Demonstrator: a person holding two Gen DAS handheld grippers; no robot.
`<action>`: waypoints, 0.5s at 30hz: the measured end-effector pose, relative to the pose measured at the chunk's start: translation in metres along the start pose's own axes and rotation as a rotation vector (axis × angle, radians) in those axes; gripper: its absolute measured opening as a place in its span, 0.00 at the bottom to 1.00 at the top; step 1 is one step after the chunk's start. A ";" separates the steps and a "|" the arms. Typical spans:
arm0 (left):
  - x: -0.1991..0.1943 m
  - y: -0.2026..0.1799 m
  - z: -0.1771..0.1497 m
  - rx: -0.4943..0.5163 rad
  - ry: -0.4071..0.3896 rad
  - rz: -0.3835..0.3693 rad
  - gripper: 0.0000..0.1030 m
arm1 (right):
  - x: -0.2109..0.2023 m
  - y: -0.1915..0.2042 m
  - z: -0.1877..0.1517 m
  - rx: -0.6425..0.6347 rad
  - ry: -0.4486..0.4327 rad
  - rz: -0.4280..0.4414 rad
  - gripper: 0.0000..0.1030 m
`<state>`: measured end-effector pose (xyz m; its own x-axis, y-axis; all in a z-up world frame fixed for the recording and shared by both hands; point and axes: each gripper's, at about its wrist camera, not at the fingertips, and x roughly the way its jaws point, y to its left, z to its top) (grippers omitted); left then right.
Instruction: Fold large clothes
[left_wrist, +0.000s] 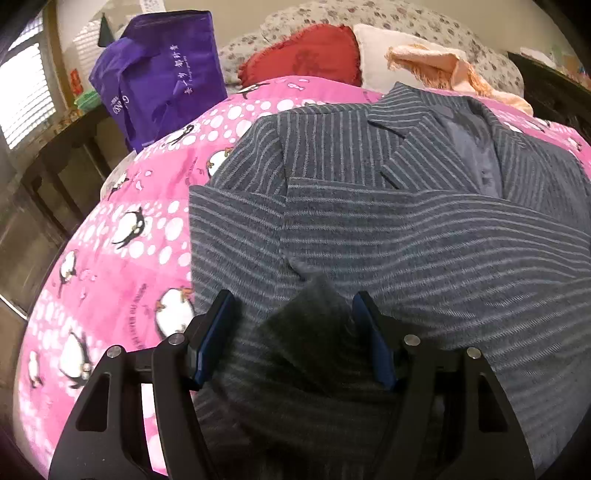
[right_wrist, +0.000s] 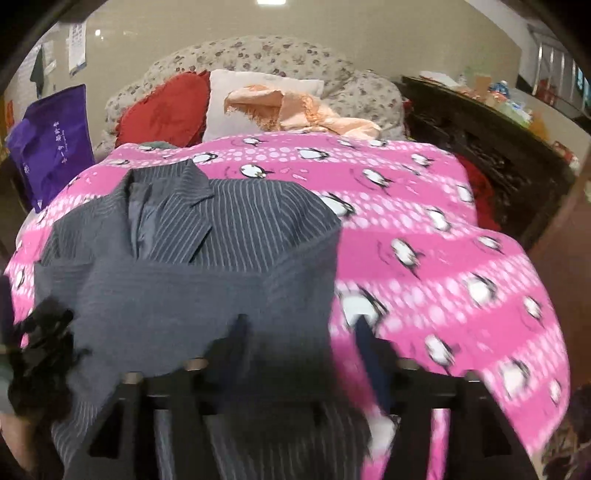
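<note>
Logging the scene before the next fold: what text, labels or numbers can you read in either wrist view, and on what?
purple bag: white Chinese characters and a line of Latin letters, seen sideways; too distorted to read.
pink penguin blanket: a line of dark lettering near the left gripper; too small to read.
wall papers: printed sheets, blurred, unreadable.
striped jacket: no label visible.

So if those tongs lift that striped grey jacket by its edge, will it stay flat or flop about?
Probably flop: the striped jacket already lies in soft folds over the pink penguin quilt, and cloth bunches up between the left tongs. The weave looks thick, so it is likely heavyish and drapes slowly. It looks fuzzy rather than slick, so it should grip well.
</note>
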<state>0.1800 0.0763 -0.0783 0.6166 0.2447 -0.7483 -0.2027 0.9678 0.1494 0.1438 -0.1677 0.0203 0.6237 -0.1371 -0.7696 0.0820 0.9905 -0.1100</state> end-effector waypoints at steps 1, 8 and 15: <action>-0.013 0.006 0.003 -0.025 0.026 -0.014 0.65 | -0.011 -0.001 -0.004 -0.001 -0.012 -0.016 0.67; -0.134 0.010 -0.038 -0.041 -0.012 -0.187 0.65 | -0.090 -0.007 -0.053 0.015 -0.060 -0.019 0.79; -0.177 -0.002 -0.112 -0.003 0.049 -0.252 0.65 | -0.138 -0.005 -0.083 -0.007 -0.117 0.006 0.79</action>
<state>-0.0139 0.0244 -0.0187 0.6102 -0.0075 -0.7922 -0.0496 0.9976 -0.0476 -0.0076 -0.1541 0.0749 0.7109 -0.1291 -0.6913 0.0727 0.9912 -0.1104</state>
